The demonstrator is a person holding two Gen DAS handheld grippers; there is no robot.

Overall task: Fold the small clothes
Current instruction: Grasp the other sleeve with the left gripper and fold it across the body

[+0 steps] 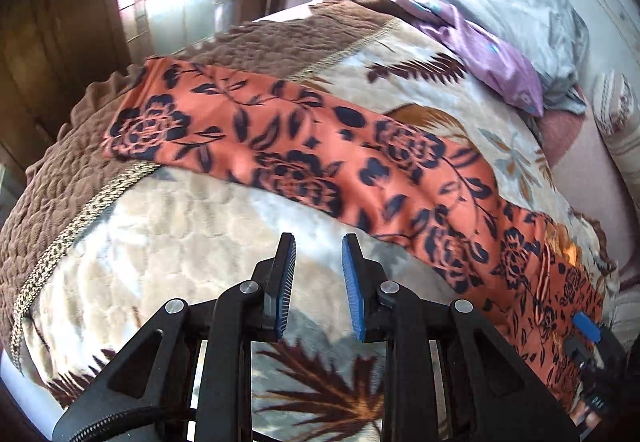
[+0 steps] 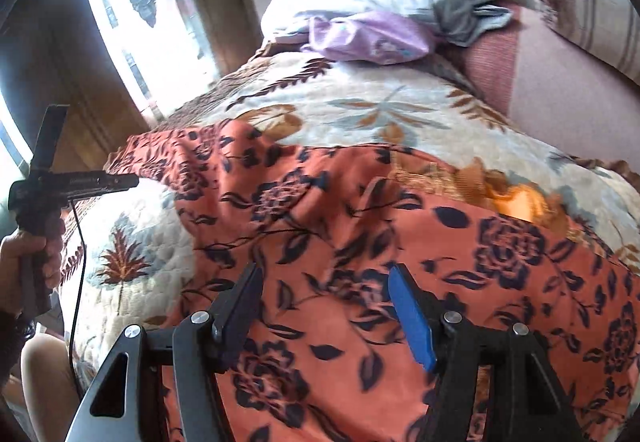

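An orange garment with dark blue flowers [image 1: 320,157] lies stretched flat across the bed. In the right wrist view the orange garment [image 2: 360,242] fills the lower half. My left gripper [image 1: 319,246] is open and empty, hovering over the quilt just short of the garment's near edge. My right gripper [image 2: 326,278] is open and empty, directly above the garment. The left gripper also shows at the far left of the right wrist view [image 2: 52,161], and the right gripper's blue pad shows at the lower right of the left wrist view [image 1: 586,326].
A cream floral quilt [image 1: 180,222] with a brown border covers the bed. A crumpled purple cloth [image 1: 488,57] and a grey garment [image 1: 540,13] lie by the pillow at the far end. A bright window [image 2: 132,13] and wooden furniture stand to the left.
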